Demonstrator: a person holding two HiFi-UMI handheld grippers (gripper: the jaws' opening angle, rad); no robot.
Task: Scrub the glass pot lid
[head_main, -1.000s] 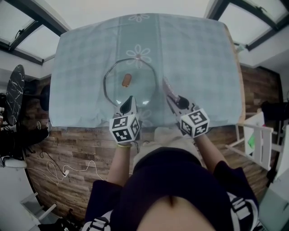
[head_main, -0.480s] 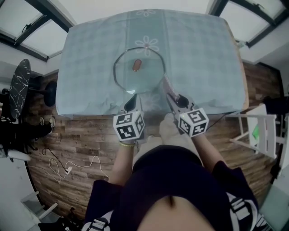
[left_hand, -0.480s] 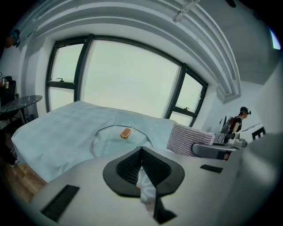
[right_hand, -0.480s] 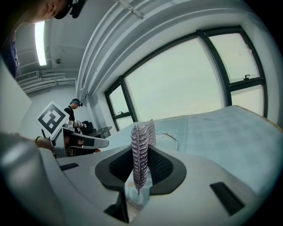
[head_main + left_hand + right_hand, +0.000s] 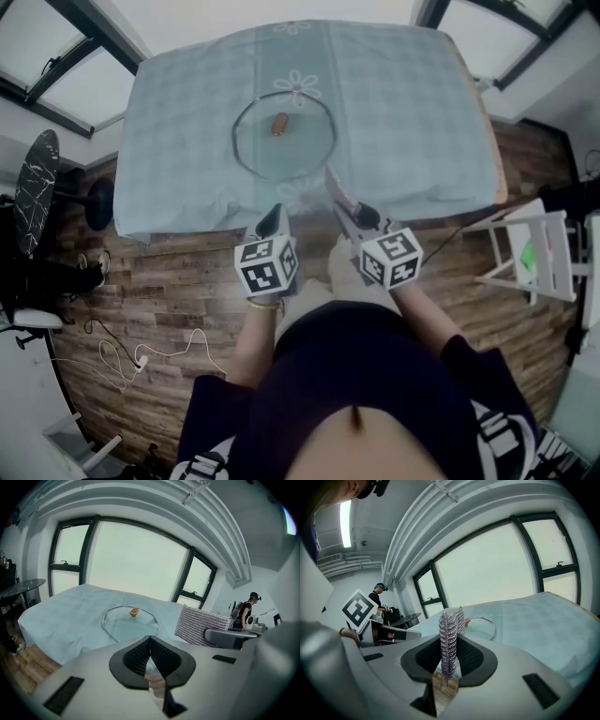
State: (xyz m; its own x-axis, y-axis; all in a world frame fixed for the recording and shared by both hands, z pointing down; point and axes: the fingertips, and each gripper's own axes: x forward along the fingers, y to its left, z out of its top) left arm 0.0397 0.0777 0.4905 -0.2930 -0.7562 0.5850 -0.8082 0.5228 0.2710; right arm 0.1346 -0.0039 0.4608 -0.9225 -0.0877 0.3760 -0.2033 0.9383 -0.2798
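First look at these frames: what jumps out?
A glass pot lid with a brown knob lies flat on the pale blue tablecloth, mid-table. The right gripper is shut on a silvery mesh scrubber at the table's near edge; the left gripper beside it is shut and empty.

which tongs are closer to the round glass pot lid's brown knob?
Left. Left tongs, shut, point straight at the brown knob from the blue-clothed table's edge; right tongs, clamping a silver mesh scrubber, sit further right.
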